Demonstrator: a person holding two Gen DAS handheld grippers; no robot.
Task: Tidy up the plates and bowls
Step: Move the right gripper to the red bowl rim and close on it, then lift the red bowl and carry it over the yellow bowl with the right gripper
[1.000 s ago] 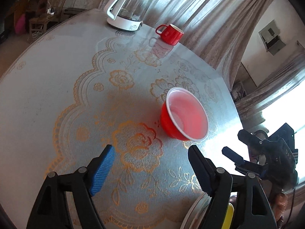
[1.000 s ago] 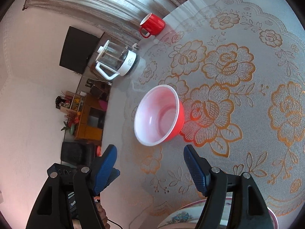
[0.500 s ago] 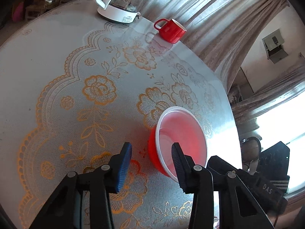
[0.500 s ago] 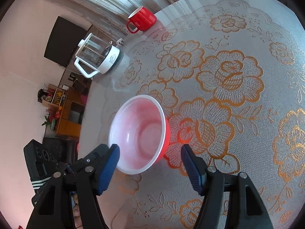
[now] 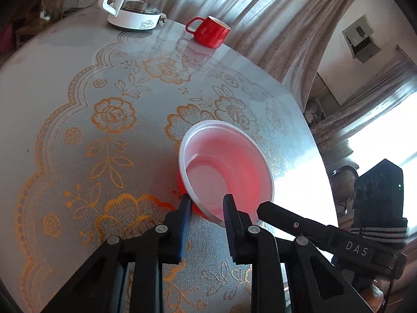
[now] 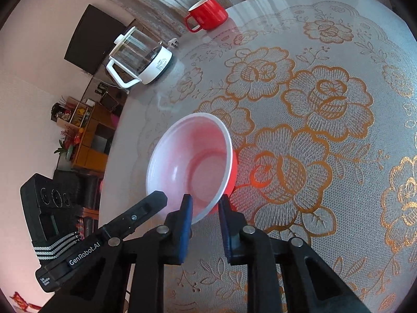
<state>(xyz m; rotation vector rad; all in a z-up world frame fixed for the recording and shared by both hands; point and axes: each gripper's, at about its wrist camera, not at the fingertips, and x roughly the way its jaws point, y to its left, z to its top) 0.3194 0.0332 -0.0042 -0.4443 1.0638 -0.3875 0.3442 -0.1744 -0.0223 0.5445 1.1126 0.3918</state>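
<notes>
The red bowl [image 5: 226, 172] sits on the table [image 5: 78, 83]. Left gripper [image 5: 207, 204] and right gripper [image 6: 204, 206] each have fingers clamped on its near rim.

A home living or dining room. A round table [image 5: 52, 83] under a gold-flowered lace cloth carries a glass kettle [image 5: 135, 2] and a red mug [image 5: 211, 31]. Long curtains [image 5: 260, 20] hang behind; a wall-mounted television [image 6: 96, 39] and a cluttered wooden cabinet [image 6: 88, 135] stand beyond.
</notes>
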